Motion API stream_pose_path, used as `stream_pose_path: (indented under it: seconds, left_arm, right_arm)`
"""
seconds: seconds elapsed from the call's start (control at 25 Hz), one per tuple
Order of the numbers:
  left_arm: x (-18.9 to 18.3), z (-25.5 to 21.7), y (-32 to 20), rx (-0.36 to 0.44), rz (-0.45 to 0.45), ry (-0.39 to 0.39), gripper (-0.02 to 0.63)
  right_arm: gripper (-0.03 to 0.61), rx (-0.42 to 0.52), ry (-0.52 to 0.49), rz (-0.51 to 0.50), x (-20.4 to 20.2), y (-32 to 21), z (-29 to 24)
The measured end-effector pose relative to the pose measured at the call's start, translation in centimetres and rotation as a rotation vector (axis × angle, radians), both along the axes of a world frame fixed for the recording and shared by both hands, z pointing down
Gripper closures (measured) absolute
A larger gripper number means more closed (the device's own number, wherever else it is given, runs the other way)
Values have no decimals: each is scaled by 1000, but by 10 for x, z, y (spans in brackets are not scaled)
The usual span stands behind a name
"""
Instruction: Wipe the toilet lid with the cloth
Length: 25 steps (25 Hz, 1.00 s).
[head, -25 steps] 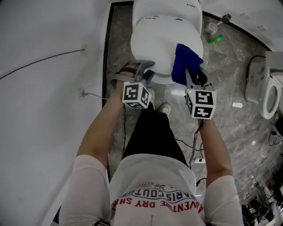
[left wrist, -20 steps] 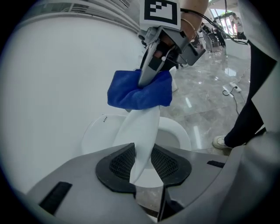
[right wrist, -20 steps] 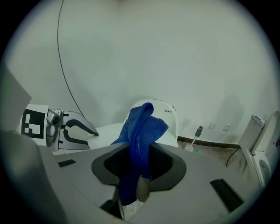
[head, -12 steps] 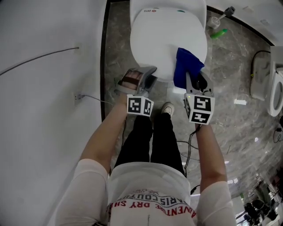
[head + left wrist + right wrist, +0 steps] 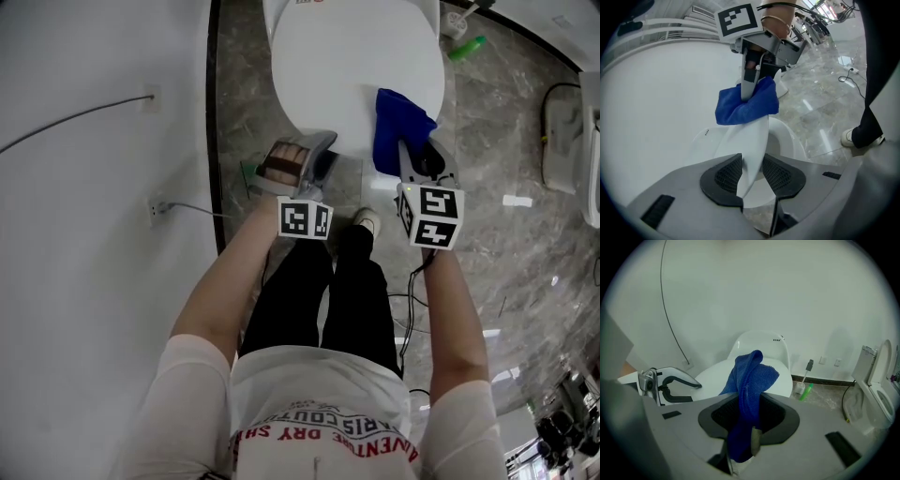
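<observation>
Jutting from the right hand-held gripper (image 5: 419, 161) (clamped) is the cloth (image 5: 396, 122).

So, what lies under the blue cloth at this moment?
Under the blue cloth, which the right gripper holds, is the front edge of the closed white toilet lid. The cloth covers that spot; contact cannot be told.

My left gripper (image 5: 752, 176) tilts downward, its jaws having just been opening with the toilet lid's (image 5: 751, 140) edge between them. My right gripper (image 5: 750, 420), alongside, clamps the cloth (image 5: 749, 376). Both arms reach forward.
</observation>
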<state>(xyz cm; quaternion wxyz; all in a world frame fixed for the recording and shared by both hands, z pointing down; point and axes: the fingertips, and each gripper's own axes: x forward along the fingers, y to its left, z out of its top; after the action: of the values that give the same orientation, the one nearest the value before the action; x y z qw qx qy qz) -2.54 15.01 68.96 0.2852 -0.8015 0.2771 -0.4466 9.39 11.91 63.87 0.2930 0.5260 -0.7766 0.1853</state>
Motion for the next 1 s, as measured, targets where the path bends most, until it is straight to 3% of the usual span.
stream_pose_path:
  seconds: [0.2, 0.36, 0.64, 0.8, 0.88, 1.0]
  left_arm:
    - [1, 20, 6, 68, -10, -31, 483]
    - [3, 43, 24, 44, 2, -42, 349]
    - [4, 43, 43, -50, -30, 87, 339]
    - [-2, 39, 47, -140, -105, 195, 341]
    - [-9, 35, 40, -189, -201, 254, 380]
    - [-24, 29, 21, -253, -424, 382, 607]
  right_arm:
    - [469, 4, 19, 7, 0, 6, 20]
    - [469, -4, 25, 5, 1, 7, 31]
    - [469, -43, 27, -9, 2, 7, 47]
    - [469, -85, 29, 1, 2, 10, 62]
    - [469, -110, 31, 5, 1, 11, 69]
    - [469, -153, 34, 19, 2, 14, 84]
